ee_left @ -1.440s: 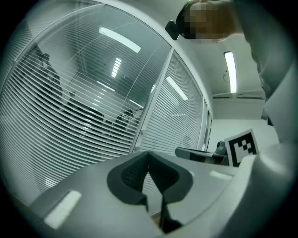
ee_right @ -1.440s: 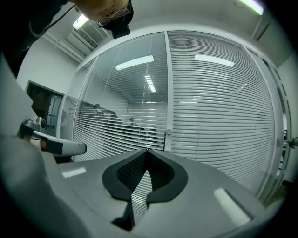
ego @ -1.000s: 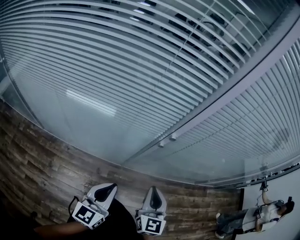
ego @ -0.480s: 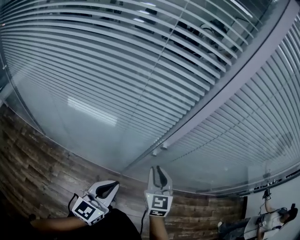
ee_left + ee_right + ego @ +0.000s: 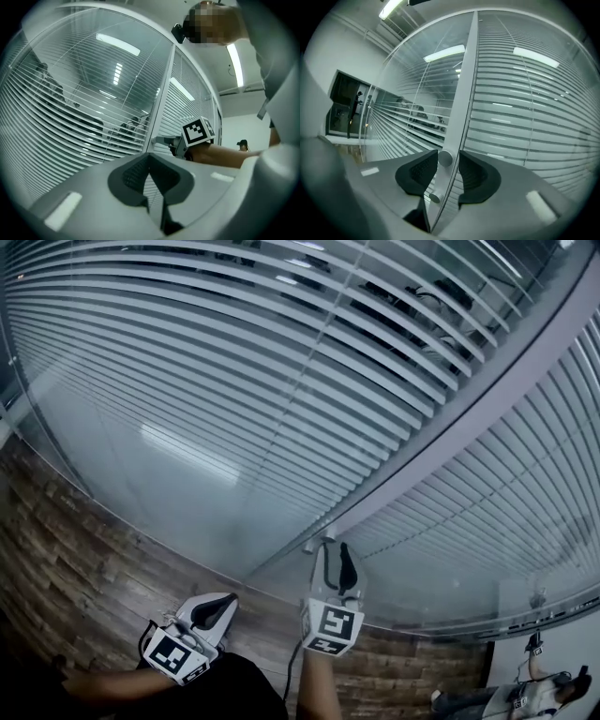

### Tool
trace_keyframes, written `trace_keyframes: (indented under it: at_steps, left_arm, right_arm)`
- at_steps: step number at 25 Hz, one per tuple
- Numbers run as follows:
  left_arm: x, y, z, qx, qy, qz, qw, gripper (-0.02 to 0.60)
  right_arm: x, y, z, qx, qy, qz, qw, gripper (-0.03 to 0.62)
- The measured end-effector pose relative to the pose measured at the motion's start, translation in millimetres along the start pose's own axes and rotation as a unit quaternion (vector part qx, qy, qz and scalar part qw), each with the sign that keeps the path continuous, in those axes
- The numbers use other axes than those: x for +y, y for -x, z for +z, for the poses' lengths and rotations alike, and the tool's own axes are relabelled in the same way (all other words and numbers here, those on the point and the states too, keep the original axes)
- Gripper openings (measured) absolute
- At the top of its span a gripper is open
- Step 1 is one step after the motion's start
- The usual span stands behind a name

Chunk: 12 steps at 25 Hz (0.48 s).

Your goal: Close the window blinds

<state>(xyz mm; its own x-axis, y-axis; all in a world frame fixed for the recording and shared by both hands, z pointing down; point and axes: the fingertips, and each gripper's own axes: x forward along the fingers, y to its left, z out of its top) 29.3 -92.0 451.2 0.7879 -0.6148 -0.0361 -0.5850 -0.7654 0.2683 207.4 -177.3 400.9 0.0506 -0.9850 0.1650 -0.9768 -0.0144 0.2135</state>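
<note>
Two square markers [image 5: 175,658] top left gripper [image 5: 225,602], right gripper [image 5: 336,548].

Nothing readable anywhere, no words, brands or numbers. Only print is square marker patterns on the left cube [image 5: 175,655] and right cube [image 5: 332,626] — not text.

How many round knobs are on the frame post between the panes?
2. The upper knob sits between the jaws of the right gripper, which have just been opening; the lower knob is just below it on the same post. Others may be hidden behind the gripper.
</note>
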Motion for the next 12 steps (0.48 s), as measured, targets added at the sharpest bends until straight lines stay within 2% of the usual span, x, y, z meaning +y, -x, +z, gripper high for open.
trace_keyframes:
  at_steps: [9,12]
  left_arm:
    - [0.1,-4.5,-0.6,0.005,0.003,0.005,1.0,0.0]
    - [9.4,-1.8,-4.1,0.009,0.007,0.014,0.9998,0.0]
  right_arm:
    - [0.9,-9.6,-1.7,-0.013,-0.035,-0.031,0.999,0.151]
    - [6.7,-17.6,-5.9,-0.017,-0.044,-0.039,0.998,0.17]
